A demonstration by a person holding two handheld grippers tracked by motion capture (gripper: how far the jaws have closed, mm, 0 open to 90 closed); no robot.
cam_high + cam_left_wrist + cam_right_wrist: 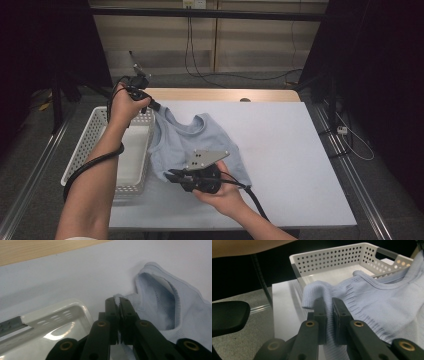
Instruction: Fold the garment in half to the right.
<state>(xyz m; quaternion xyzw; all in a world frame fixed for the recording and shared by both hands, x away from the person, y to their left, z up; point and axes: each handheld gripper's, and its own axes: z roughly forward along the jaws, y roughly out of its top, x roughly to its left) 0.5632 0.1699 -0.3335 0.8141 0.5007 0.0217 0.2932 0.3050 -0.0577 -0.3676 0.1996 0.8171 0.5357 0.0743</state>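
Now both grippers pinch the pale blue vest (200,142).
Left gripper (119,300) clamps a shoulder strap beside the white basket (62,312); right gripper (329,301) clamps the ribbed hem.

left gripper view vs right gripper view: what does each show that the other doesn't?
Left gripper view alone: the left hand-held gripper shut on the light blue top near its neck opening, plus a strip of wooden table edge.
Right gripper view alone: the right hand-held gripper shut on the top's ribbed hem, the grey floor.
Both: the top, the white basket, the white tabletop.
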